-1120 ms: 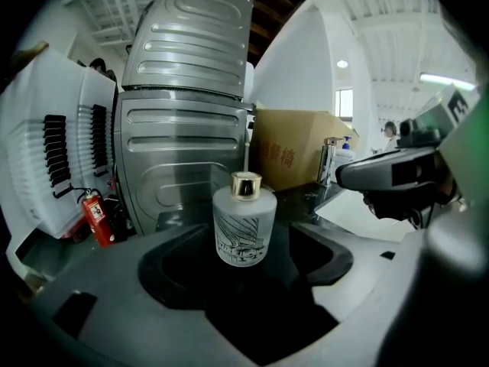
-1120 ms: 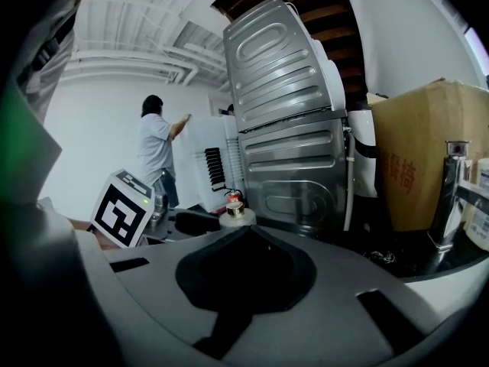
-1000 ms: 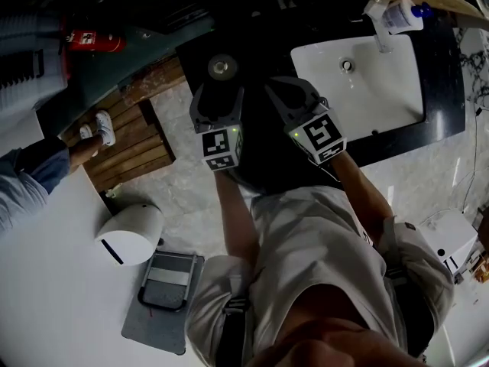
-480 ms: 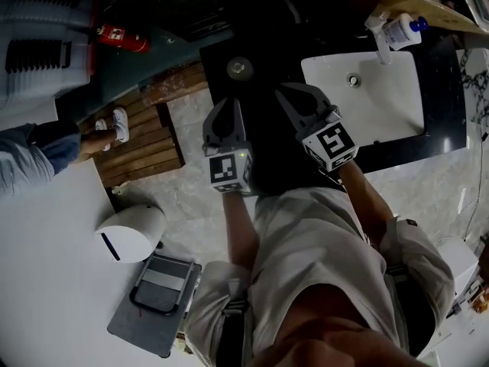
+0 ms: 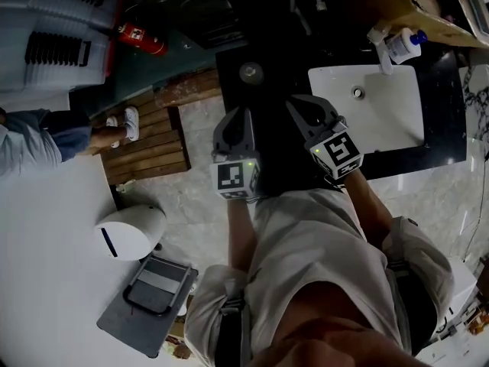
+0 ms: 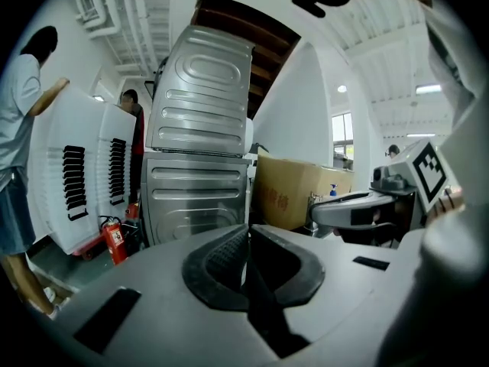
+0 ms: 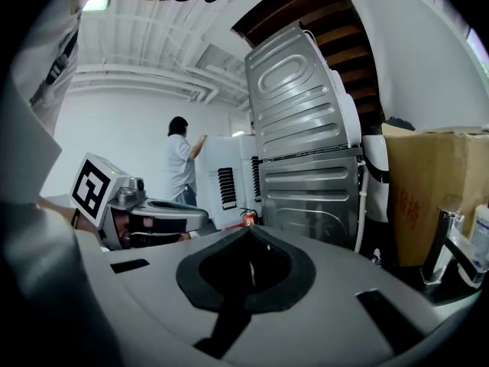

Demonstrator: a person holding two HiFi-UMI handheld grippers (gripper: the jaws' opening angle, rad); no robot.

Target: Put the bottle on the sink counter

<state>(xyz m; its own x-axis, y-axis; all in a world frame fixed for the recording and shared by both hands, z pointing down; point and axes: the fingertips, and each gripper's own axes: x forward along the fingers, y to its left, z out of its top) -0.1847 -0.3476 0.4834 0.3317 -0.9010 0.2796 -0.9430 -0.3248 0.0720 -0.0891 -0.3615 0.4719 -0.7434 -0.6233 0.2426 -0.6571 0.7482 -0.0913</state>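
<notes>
Bottle (image 5: 403,44), small white plastic w/ blue cap, standing by tap (image 5: 380,40) behind white sink (image 5: 390,113), on black tabletop (image 5: 441,98): seemingly where wanted. L hand-held gripper (image 5: 241,115) just snapped shut, empty; R hand-held gripper (image 5: 303,105) clenched, empty. Fits job done, or pickup yet to come.

The head view is dim and underexposed, darkest in the upper middle of the frame, where surfaces sink into black. The white sink basin (image 5: 386,109) at upper right and the white surface (image 5: 46,281) at lower left are its brightest patches. Both gripper views are bright and evenly lit; the left one shows a ceiling strip light (image 6: 428,89) and a glaring window (image 6: 341,132). Both bend strongly, fisheye-fashion, with black corners.
</notes>
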